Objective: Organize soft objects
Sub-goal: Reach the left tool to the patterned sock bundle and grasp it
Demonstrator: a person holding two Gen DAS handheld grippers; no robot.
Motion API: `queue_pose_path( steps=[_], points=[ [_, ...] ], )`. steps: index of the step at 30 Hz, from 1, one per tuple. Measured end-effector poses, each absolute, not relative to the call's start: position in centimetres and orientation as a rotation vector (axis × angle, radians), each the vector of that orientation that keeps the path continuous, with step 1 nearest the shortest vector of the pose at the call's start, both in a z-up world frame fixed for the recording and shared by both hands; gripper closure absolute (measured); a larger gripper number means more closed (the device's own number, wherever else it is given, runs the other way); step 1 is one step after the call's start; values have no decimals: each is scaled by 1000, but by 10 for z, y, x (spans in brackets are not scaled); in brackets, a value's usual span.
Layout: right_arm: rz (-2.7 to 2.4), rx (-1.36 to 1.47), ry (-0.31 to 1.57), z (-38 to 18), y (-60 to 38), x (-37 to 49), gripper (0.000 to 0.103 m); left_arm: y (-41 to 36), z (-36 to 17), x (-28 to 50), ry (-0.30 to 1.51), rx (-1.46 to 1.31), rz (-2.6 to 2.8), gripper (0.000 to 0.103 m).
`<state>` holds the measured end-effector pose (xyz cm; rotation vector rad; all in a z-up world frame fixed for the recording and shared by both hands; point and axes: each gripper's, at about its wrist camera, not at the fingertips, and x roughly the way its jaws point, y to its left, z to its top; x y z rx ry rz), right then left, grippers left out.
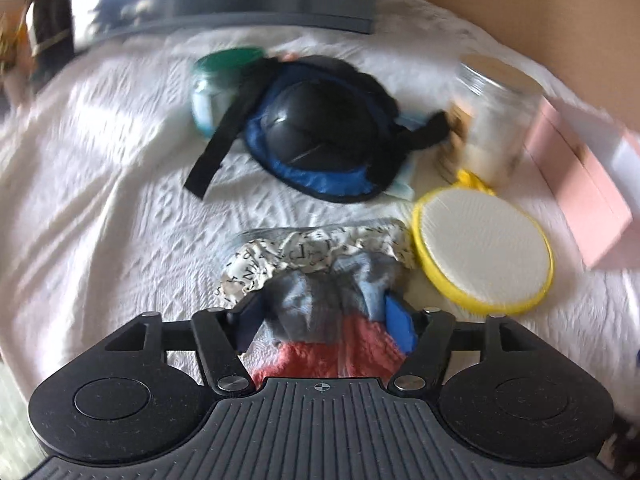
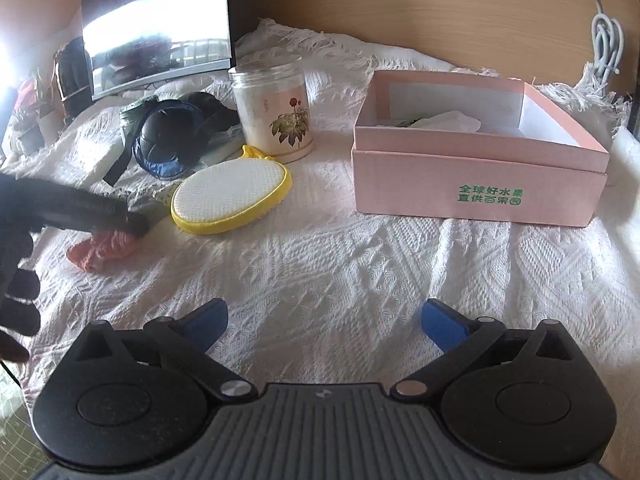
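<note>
My left gripper (image 1: 326,322) has its blue pads (image 1: 400,326) on either side of a grey-blue and red sock bundle (image 1: 320,312) lying on the white bedspread; I cannot tell whether they press it. A letter-print cloth (image 1: 316,252) lies just beyond. From the right wrist view the left gripper (image 2: 80,212) sits over the red cloth (image 2: 102,250). My right gripper (image 2: 324,326) is open and empty above bare bedspread. A yellow-rimmed white pad (image 1: 480,248) (image 2: 230,196) lies to the right of the socks. The pink box (image 2: 480,168) is open with white tissue inside.
A black and blue eye mask with straps (image 1: 320,128) (image 2: 168,140), a green-lidded jar (image 1: 218,84) and a clear flower-print jar (image 2: 276,108) (image 1: 492,120) stand behind. A dark monitor (image 2: 156,28) is at the back. A wooden headboard (image 2: 400,8) closes the far side.
</note>
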<state>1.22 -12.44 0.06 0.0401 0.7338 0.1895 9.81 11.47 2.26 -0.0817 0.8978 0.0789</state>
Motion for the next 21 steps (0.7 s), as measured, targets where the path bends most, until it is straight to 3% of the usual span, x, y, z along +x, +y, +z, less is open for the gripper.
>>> queue_pose_path(
  steps=[6,7,9,10,21],
  points=[
    [204,-24,768,4,-117,19,0,119,26,105,965,-99,39,31],
    [216,-34,766,9,-114,19,0,119,26,102,961,-80,24,36],
    [239,-37,742,21,-106,22,0,125,30,96,943,-88,-2,69],
    [249,-27,733,28,-103,25,0,131,33,95,929,-114,-14,74],
    [130,119,762,33,-44,107,0,199,68,105,863,-208,-178,75]
  ],
)
